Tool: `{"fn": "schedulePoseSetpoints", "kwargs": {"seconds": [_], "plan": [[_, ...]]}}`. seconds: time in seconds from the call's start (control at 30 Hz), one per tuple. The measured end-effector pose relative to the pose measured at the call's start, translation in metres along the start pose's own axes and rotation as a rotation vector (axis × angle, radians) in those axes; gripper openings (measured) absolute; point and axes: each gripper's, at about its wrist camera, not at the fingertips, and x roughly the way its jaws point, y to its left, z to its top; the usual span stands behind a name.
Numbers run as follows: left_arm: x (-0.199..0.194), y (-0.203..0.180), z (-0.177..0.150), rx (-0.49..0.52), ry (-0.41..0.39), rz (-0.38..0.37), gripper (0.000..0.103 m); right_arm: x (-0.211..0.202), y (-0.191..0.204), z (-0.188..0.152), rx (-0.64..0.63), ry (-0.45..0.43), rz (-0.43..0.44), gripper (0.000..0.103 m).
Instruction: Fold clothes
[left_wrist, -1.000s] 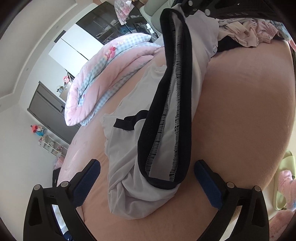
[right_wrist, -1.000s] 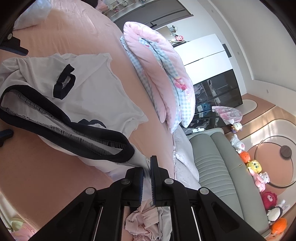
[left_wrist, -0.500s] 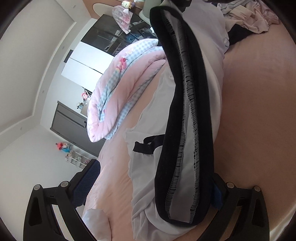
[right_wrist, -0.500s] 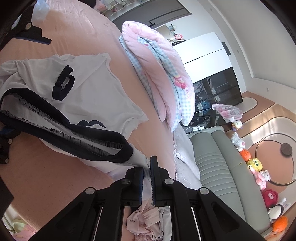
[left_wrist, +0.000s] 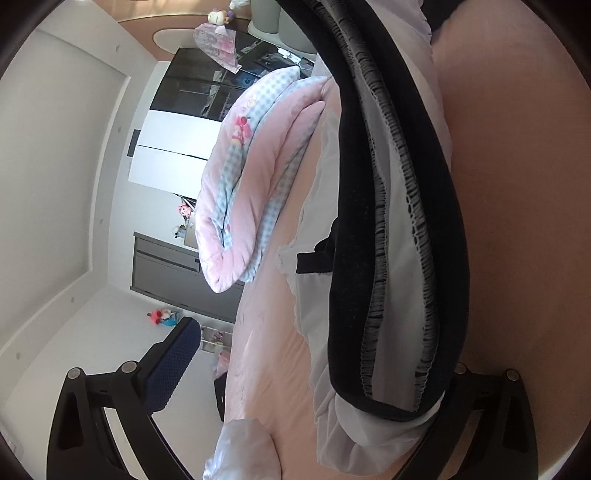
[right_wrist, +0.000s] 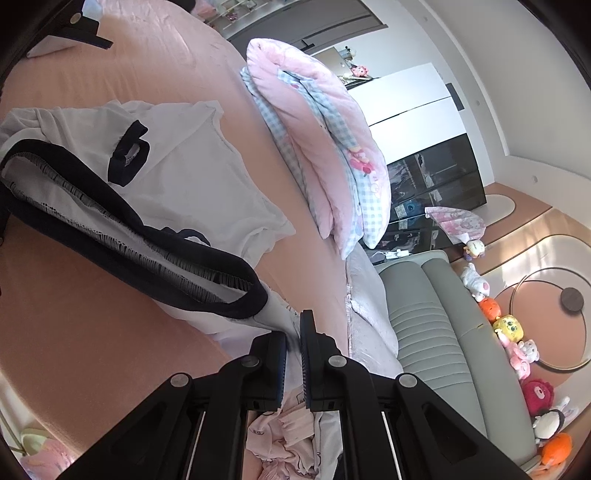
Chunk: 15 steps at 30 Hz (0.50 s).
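My right gripper (right_wrist: 292, 354) is clenched on the white dress (right_wrist: 192, 184) near its black hem band (right_wrist: 155, 251). My left gripper (left_wrist: 314, 384) is spread, with the hem's far end lying between its fingers at five o'clock. The fabric looks thin and limp, so I'd pinch the thicker band.

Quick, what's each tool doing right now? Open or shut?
Left tool: open, the shirt lies between its fingers, not pinched.
Right tool: shut on the shirt's edge.
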Motion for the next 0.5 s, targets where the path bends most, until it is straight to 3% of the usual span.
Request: {"fn": "schedulePoseSetpoints", "kwargs": {"seconds": [0.1,0.17,0.23,0.27,0.33,0.4,0.5], "plan": [[0.01,0.009,-0.004,-0.079,0.05,-0.085,0.097,-0.001,0.002,-0.001,-0.002,0.001,0.0,0.005],[0.016,0.012,-0.005,-0.11,0.084,-0.177,0.081,-0.001,0.003,-0.001,-0.004,0.004,0.006,0.005],[0.016,0.008,-0.004,-0.106,0.098,-0.25,0.053,-0.002,0.006,-0.002,-0.011,0.005,0.012,0.005],[0.016,0.006,-0.003,-0.098,0.101,-0.282,0.045,-0.002,0.008,-0.002,-0.017,0.007,0.014,0.005],[0.004,-0.013,0.001,0.012,0.055,-0.27,0.012,-0.001,0.012,-0.004,-0.033,0.009,0.006,0.005],[0.002,-0.024,0.004,0.066,0.05,-0.25,0.005,0.001,0.015,-0.007,-0.046,0.019,0.009,0.005],[0.01,-0.01,0.004,0.009,0.071,-0.332,0.006,0.004,0.019,-0.013,-0.058,0.035,0.014,0.005]]}}
